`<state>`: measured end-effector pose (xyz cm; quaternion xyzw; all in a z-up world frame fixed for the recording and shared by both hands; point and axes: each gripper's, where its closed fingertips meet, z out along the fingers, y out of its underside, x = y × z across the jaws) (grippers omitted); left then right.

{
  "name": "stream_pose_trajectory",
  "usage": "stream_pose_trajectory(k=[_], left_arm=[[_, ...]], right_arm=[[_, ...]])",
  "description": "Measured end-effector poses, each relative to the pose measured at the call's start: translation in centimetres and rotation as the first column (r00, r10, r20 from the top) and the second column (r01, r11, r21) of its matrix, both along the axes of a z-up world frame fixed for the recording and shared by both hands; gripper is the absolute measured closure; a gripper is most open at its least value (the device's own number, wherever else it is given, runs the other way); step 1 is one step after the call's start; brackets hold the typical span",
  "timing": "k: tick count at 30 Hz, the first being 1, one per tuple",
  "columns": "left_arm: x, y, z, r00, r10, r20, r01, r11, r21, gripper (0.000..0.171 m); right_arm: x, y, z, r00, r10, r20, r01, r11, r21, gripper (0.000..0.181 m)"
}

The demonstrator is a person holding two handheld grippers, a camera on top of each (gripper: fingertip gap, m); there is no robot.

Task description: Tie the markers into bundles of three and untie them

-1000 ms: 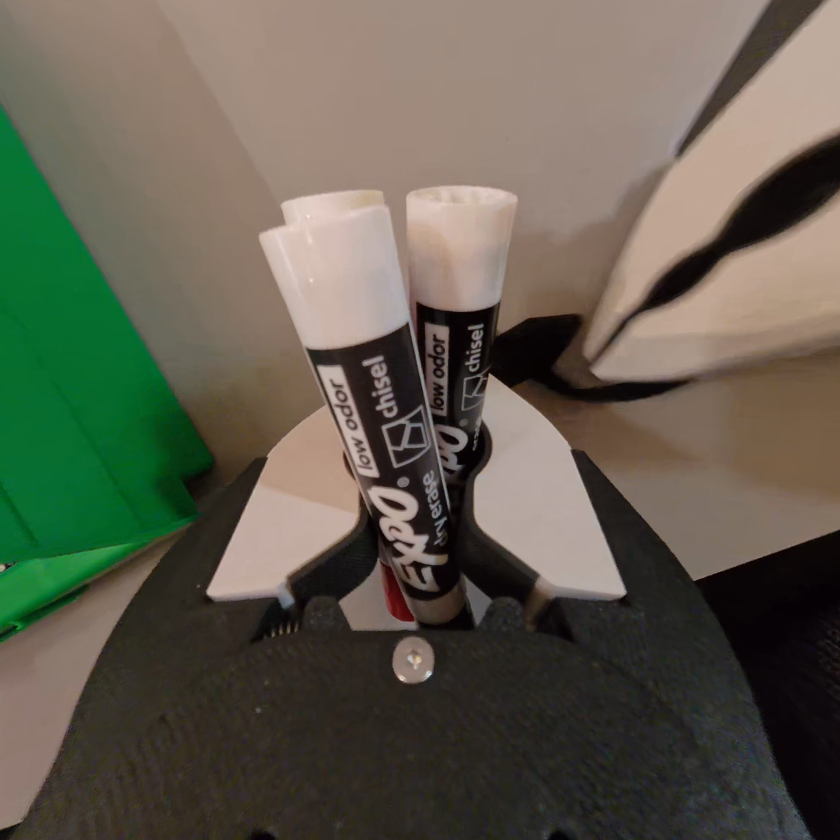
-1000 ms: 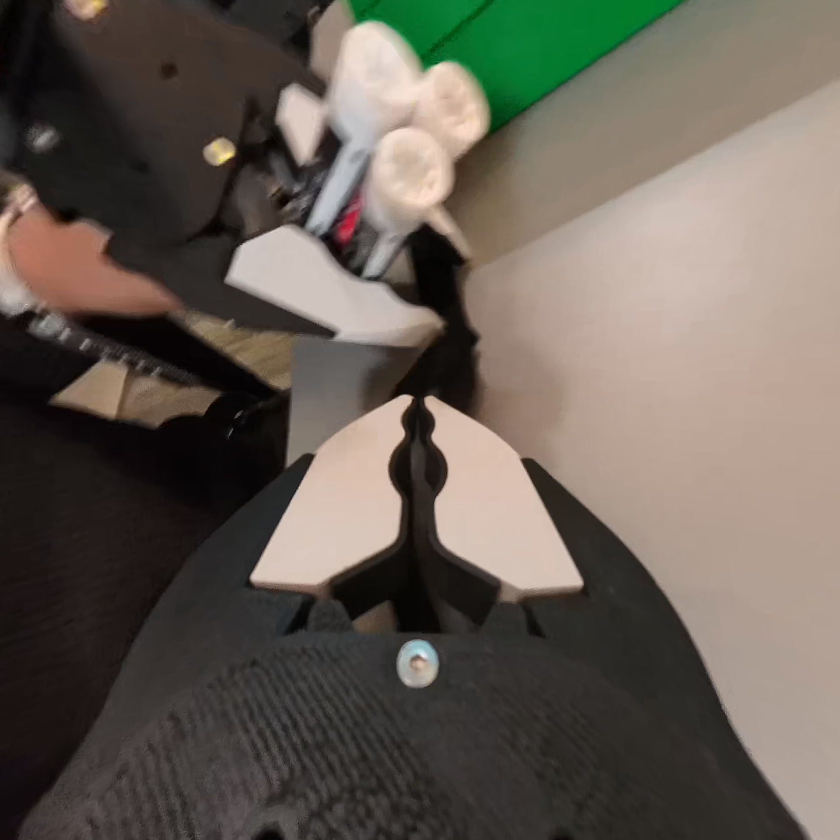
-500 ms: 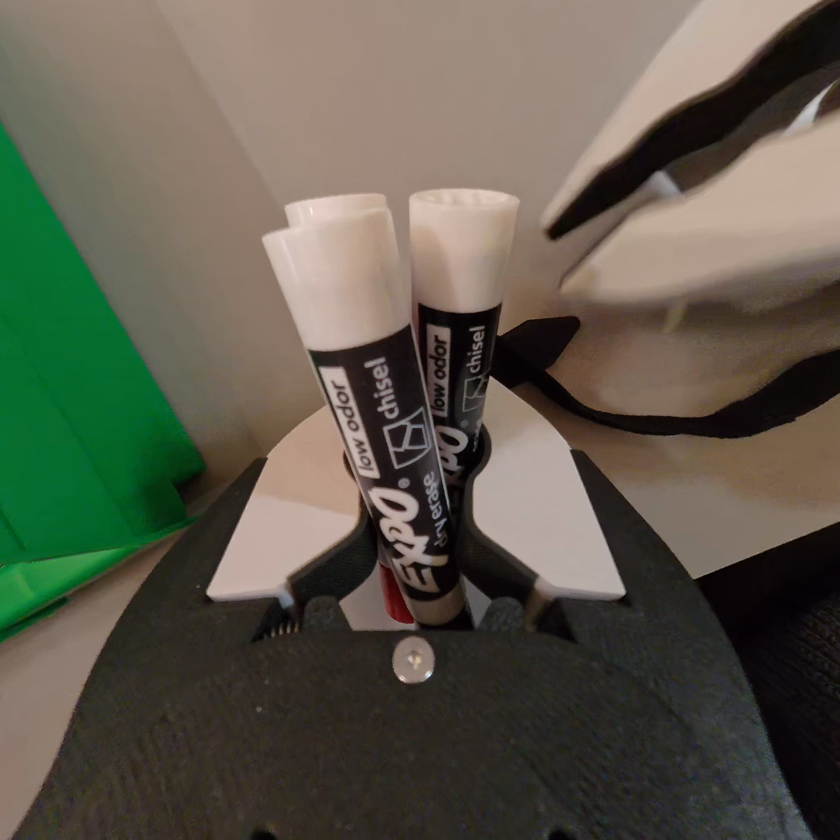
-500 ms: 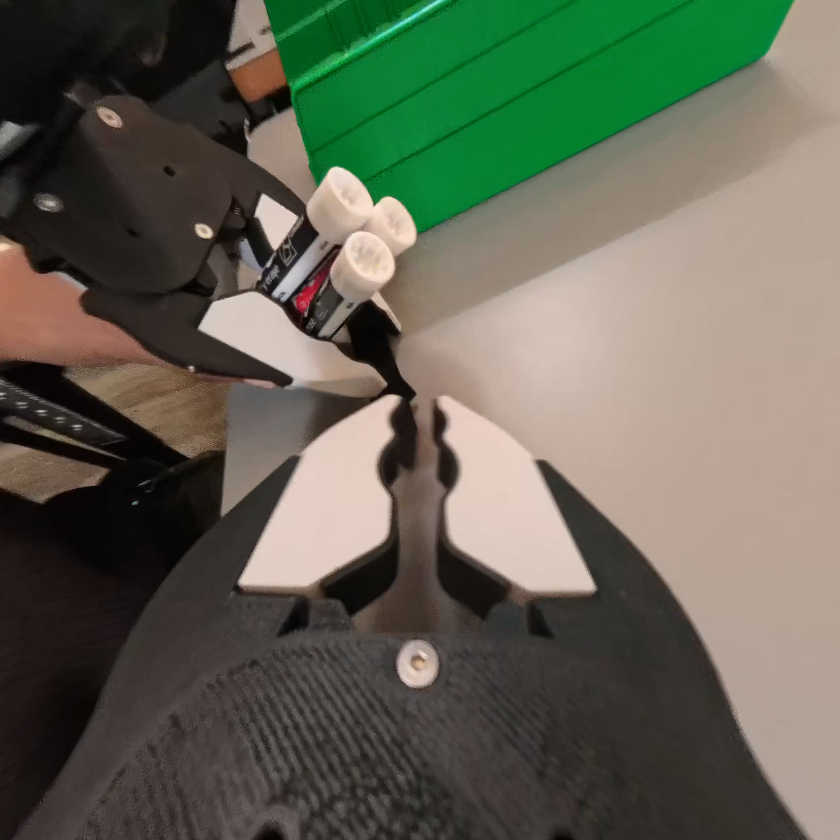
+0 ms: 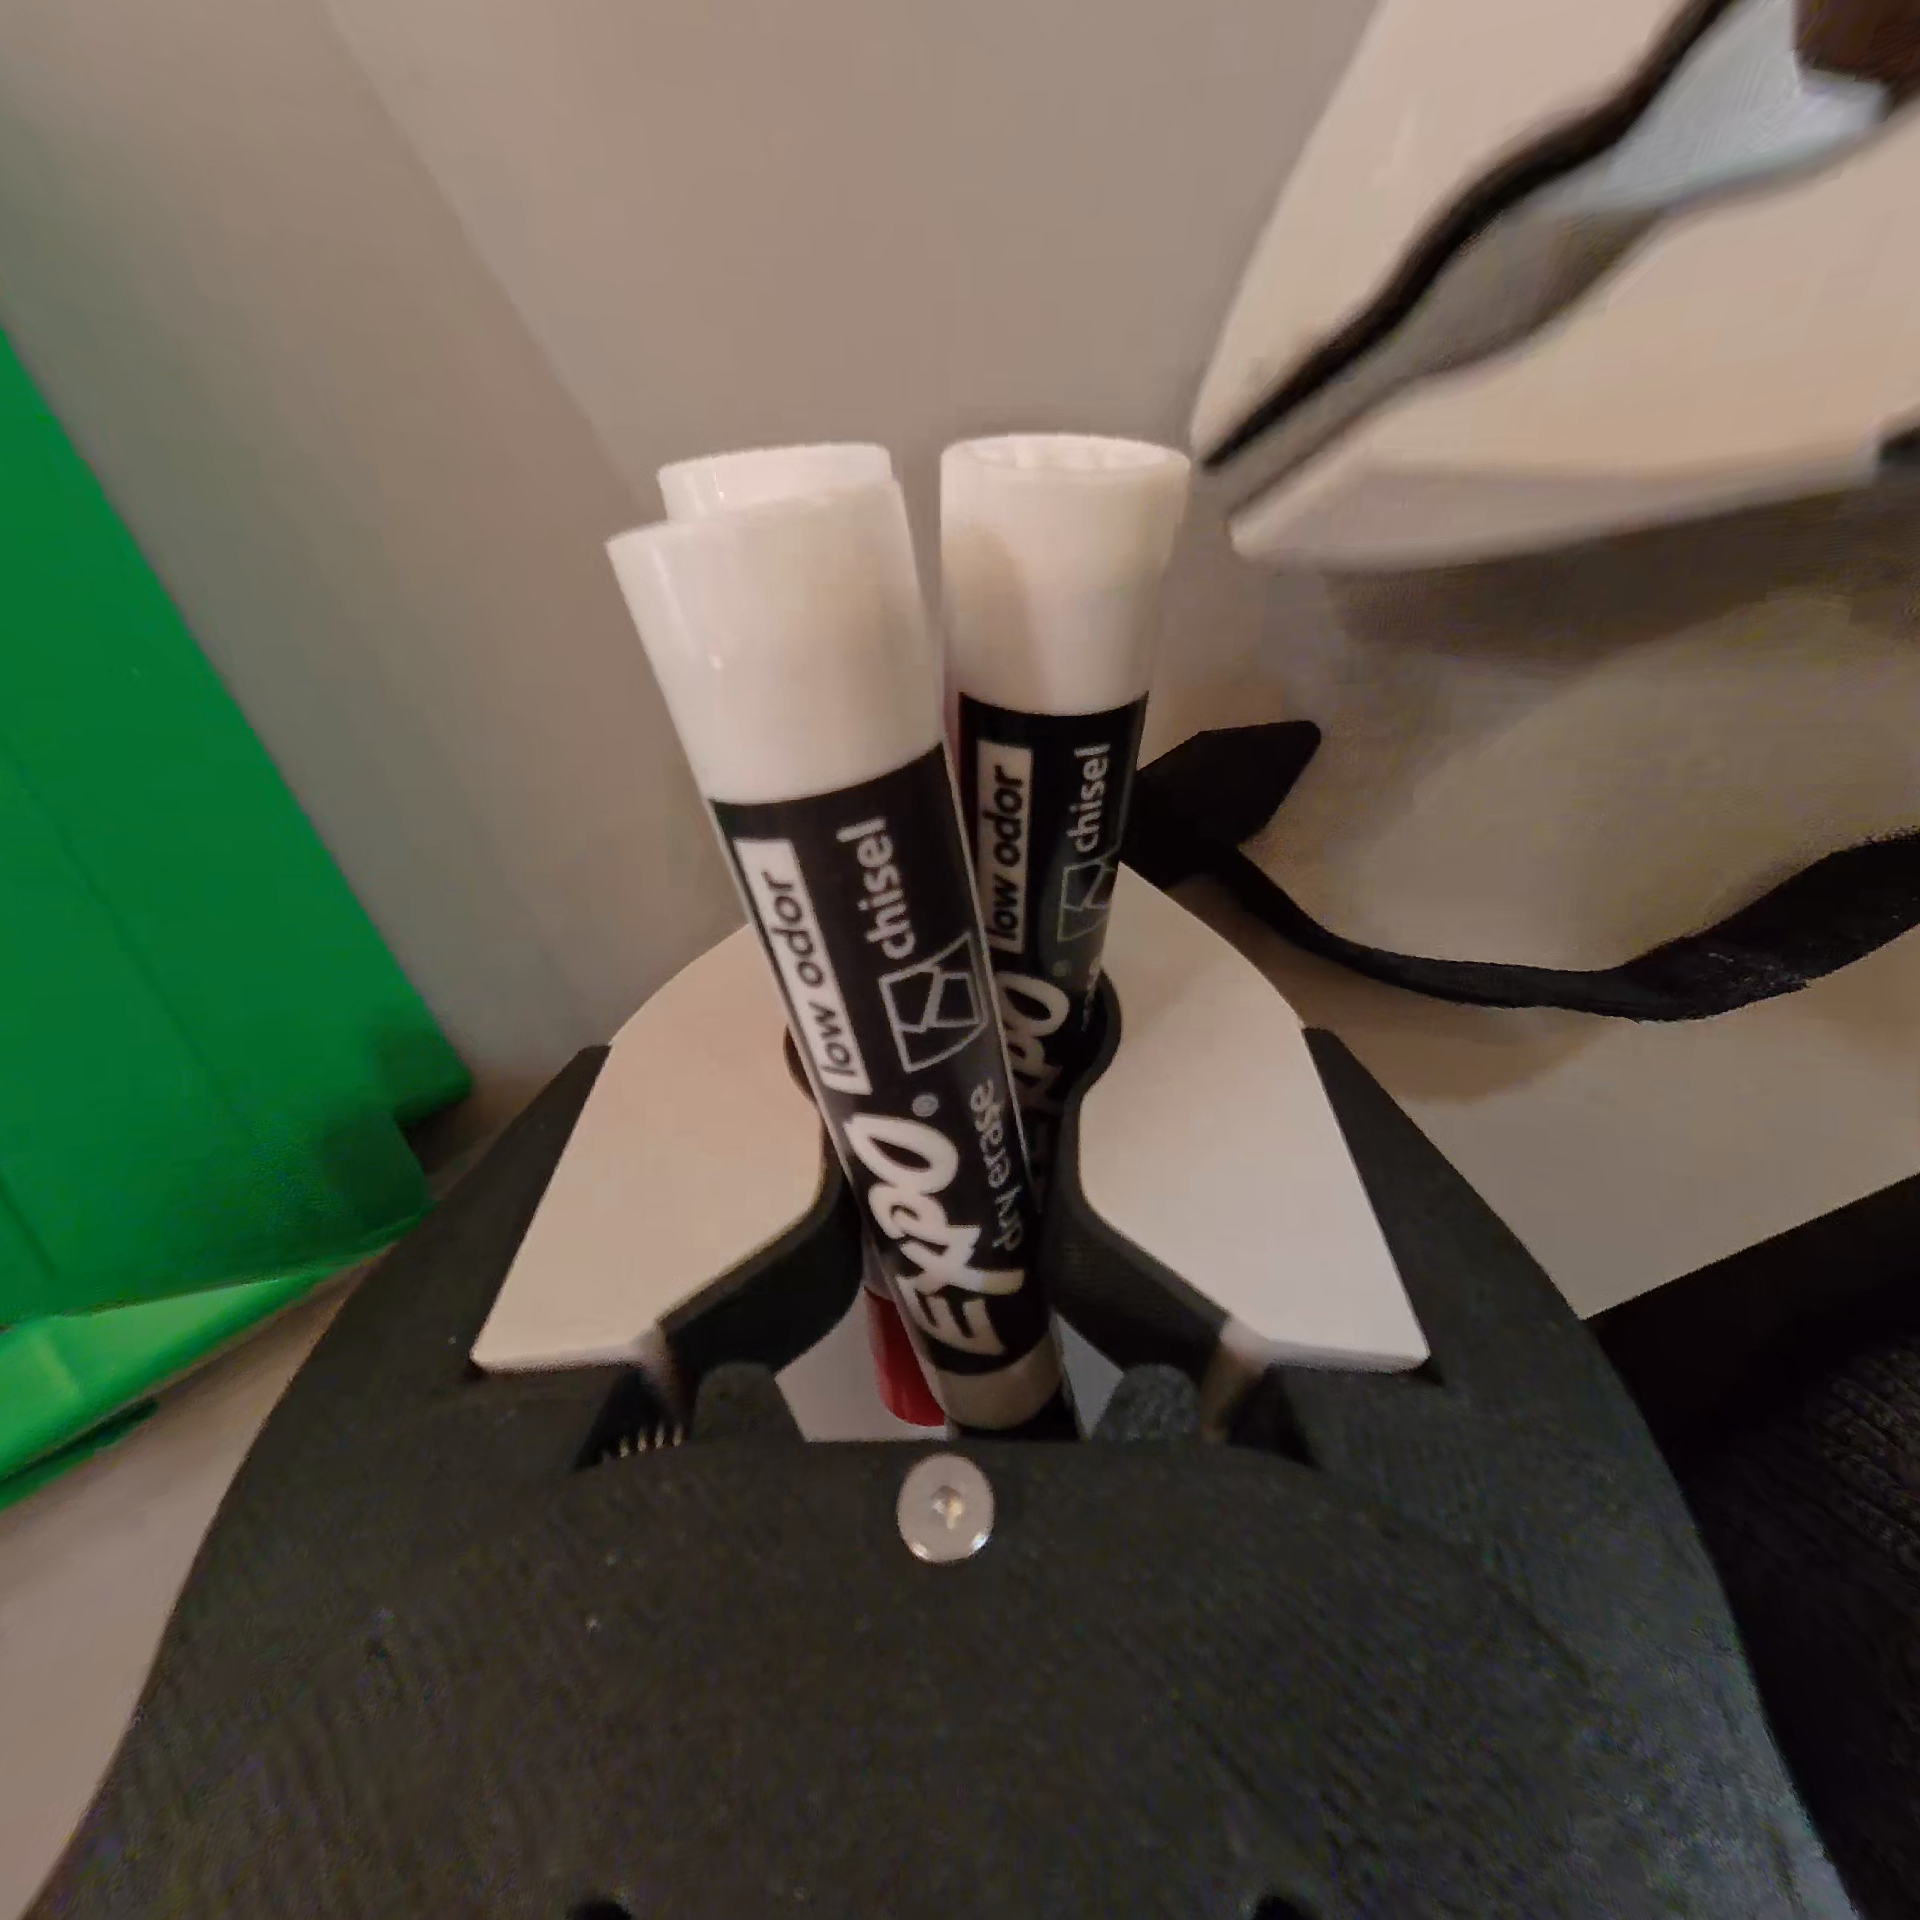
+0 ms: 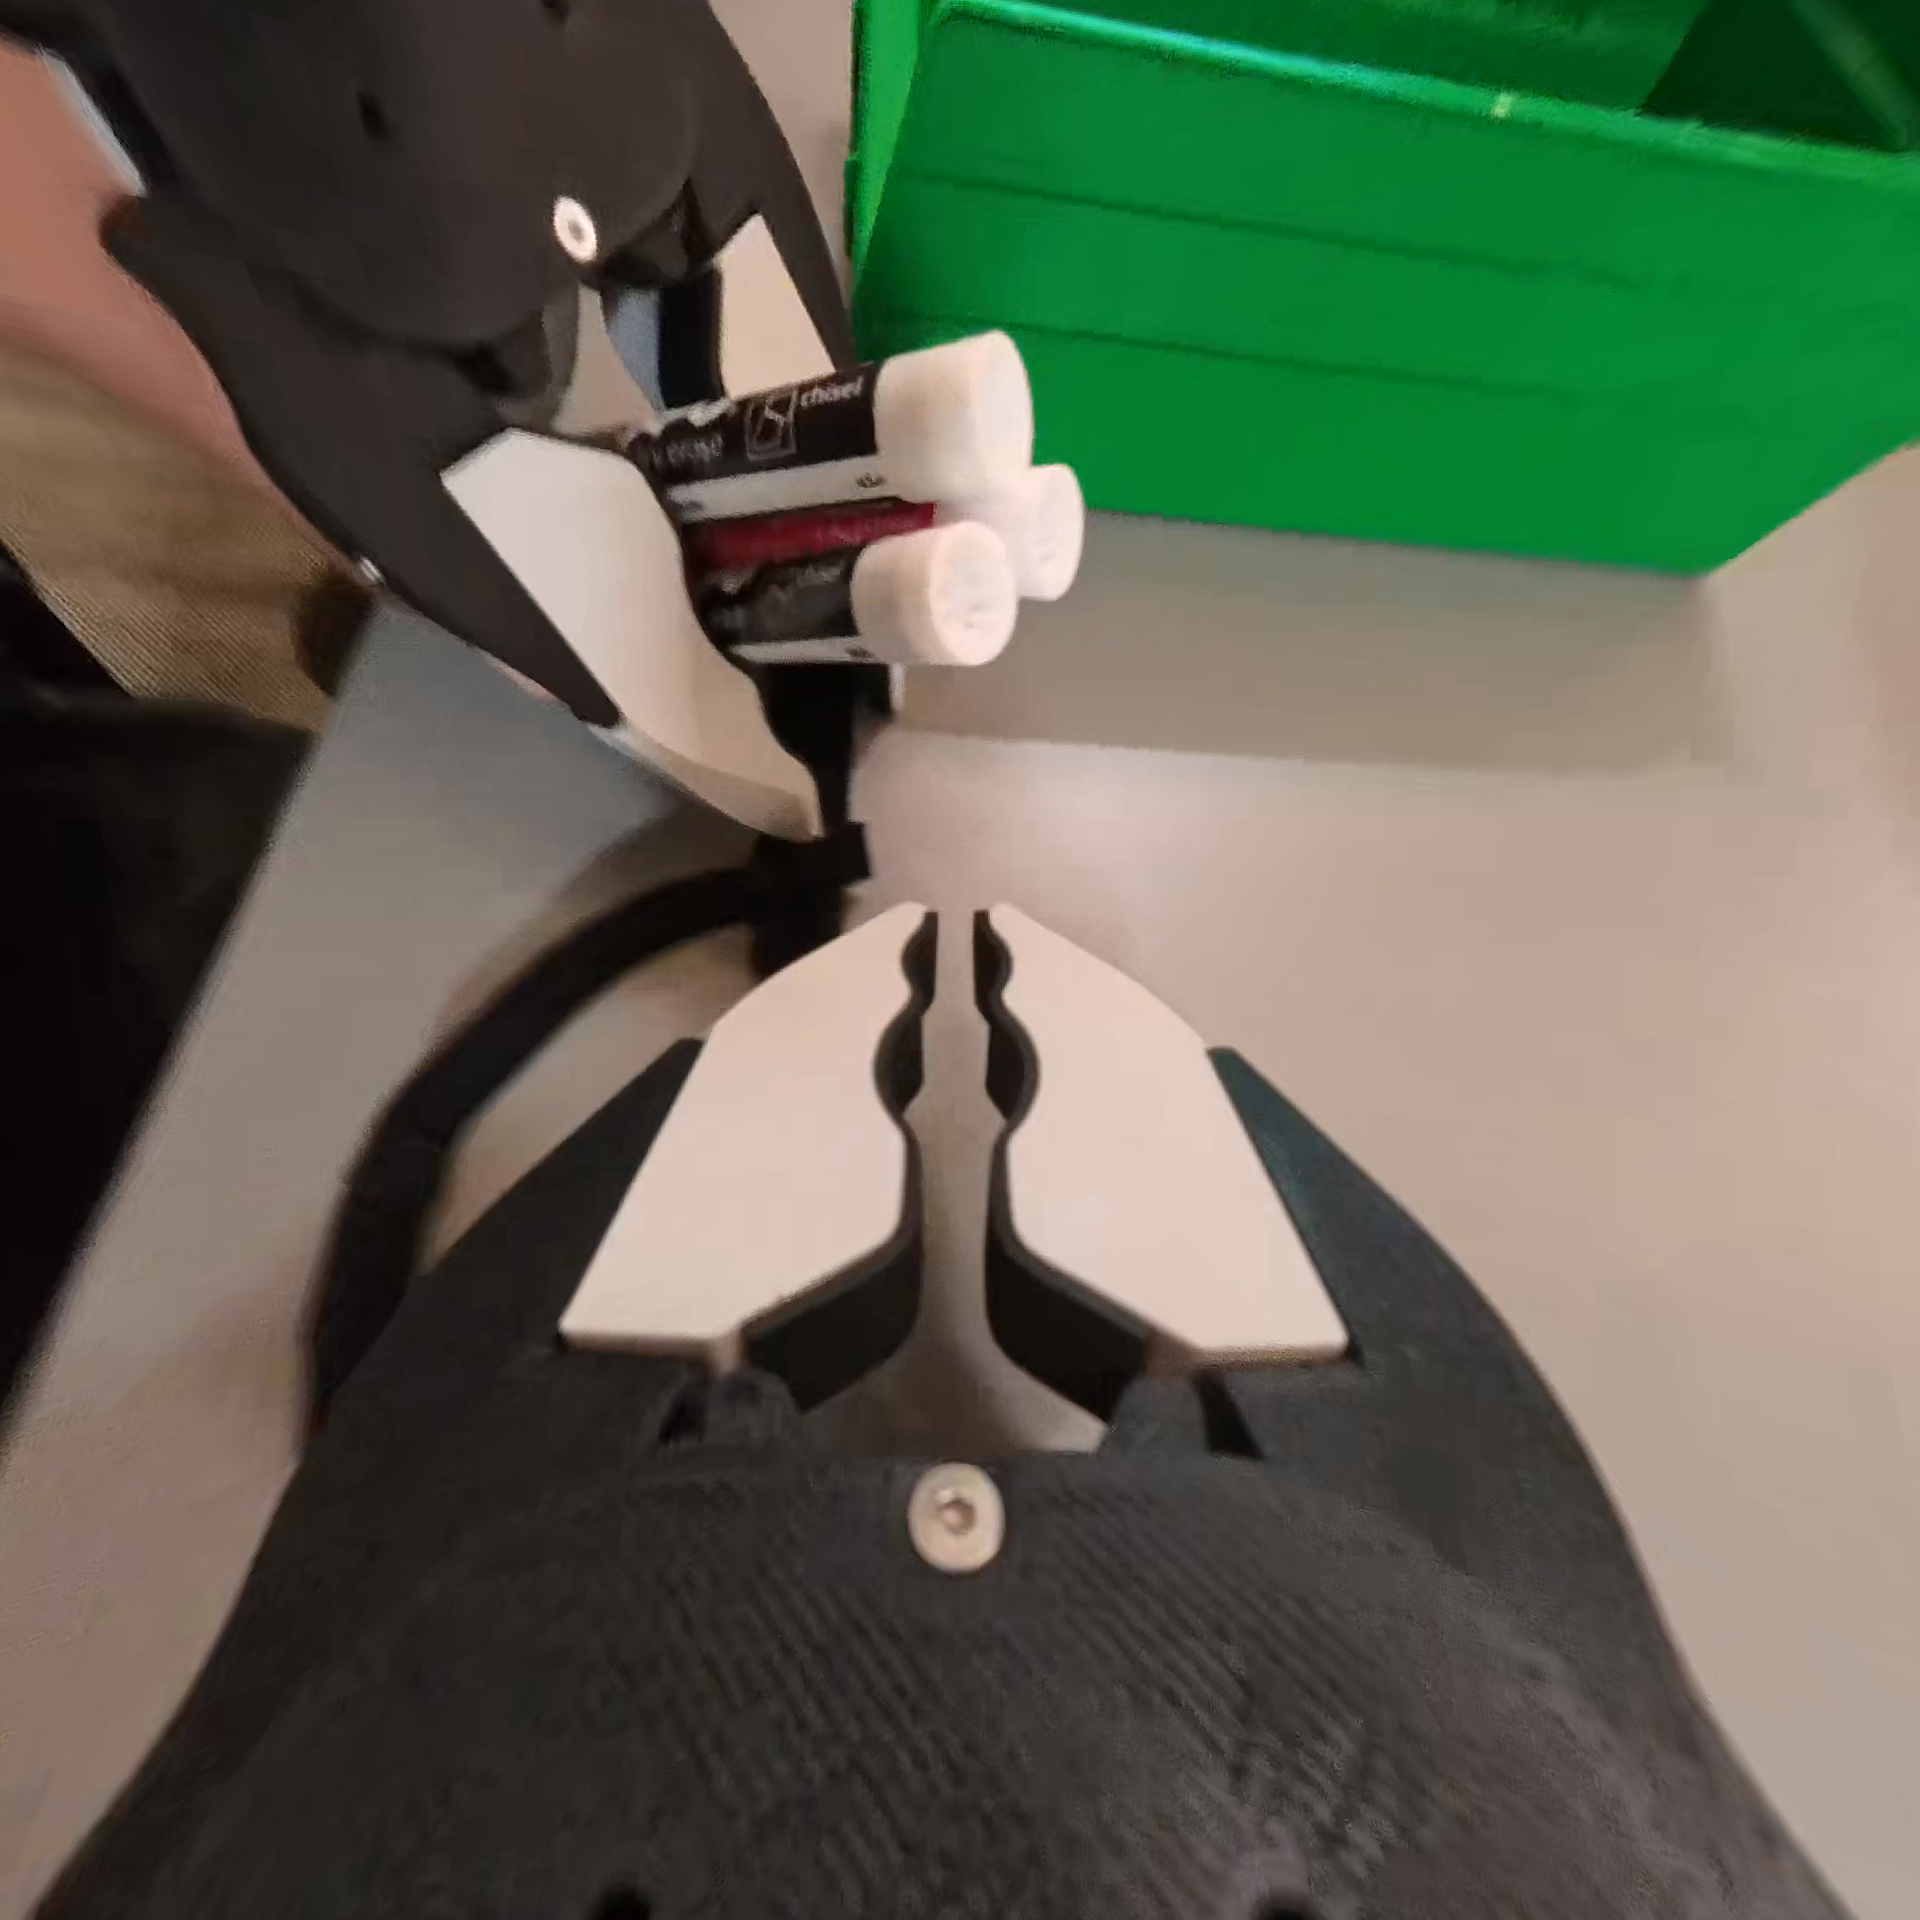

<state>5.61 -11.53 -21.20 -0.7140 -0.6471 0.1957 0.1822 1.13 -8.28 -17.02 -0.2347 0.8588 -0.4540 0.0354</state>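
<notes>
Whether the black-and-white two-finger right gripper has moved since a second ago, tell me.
Yes: in the left wrist view the right gripper has shifted upward in the frame, away from the black fabric strap.

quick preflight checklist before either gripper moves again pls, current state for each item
1. Left gripper shut on the markers: ok, three white-ended markers sit between its fingers.
2. Markers seated evenly: not ok, they are splayed and crossed, not parallel.
3. Right gripper empty: ok, a narrow gap between its fingers with nothing in it.
4. Grippers apart: ok, though the right gripper's tip is close below the left's.
5. Black strap free of the left gripper: cannot tell, one end lies right behind its fingers.
6. Green bin clear of the markers: ok, a strip of table shows between them.
</notes>
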Motion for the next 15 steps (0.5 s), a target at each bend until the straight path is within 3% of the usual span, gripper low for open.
stream_pose_trajectory(k=[1, 2, 4, 6, 7, 10, 15], left_arm=[[0.0, 0.0, 0.0, 1.000, -0.006, 0.006, 0.006, 1.000, 0.001, 0.126], [0.0, 0.0, 0.0, 1.000, -0.010, 0.012, 0.010, 1.000, 0.002, 0.127], [0.0, 0.0, 0.0, 1.000, -0.018, 0.015, 0.018, 1.000, 0.005, 0.127], [-0.1, 0.0, 0.0, 1.000, -0.023, 0.016, 0.023, 1.000, 0.008, 0.126], [-0.1, 0.0, 0.0, 1.000, -0.026, 0.018, 0.025, 1.000, 0.010, 0.127], [-0.1, 0.0, 0.0, 0.999, -0.026, 0.022, 0.026, 1.000, 0.013, 0.127], [-0.1, 0.0, 0.0, 1.000, -0.017, 0.017, 0.016, 1.000, 0.018, 0.127]], right_arm=[[-0.8, -0.3, 0.3, 0.999, 0.028, -0.045, -0.028, 1.000, -0.005, 0.177], [-1.1, -0.7, 0.7, 0.997, 0.065, -0.039, -0.065, 0.998, 0.010, 0.177], [0.2, -1.2, 1.3, 0.971, 0.214, 0.110, -0.222, 0.973, 0.068, 0.173], [2.3, -0.9, 1.7, 0.876, 0.379, 0.297, -0.423, 0.901, 0.098, 0.159], [2.6, -0.7, 1.1, 0.850, 0.418, 0.319, -0.476, 0.870, 0.128, 0.162], [1.9, -0.7, -1.2, 0.863, 0.477, 0.169, -0.500, 0.853, 0.146, 0.163], [4.2, -1.2, -1.5, 0.832, 0.552, 0.060, -0.555, 0.831, 0.050, 0.159]])
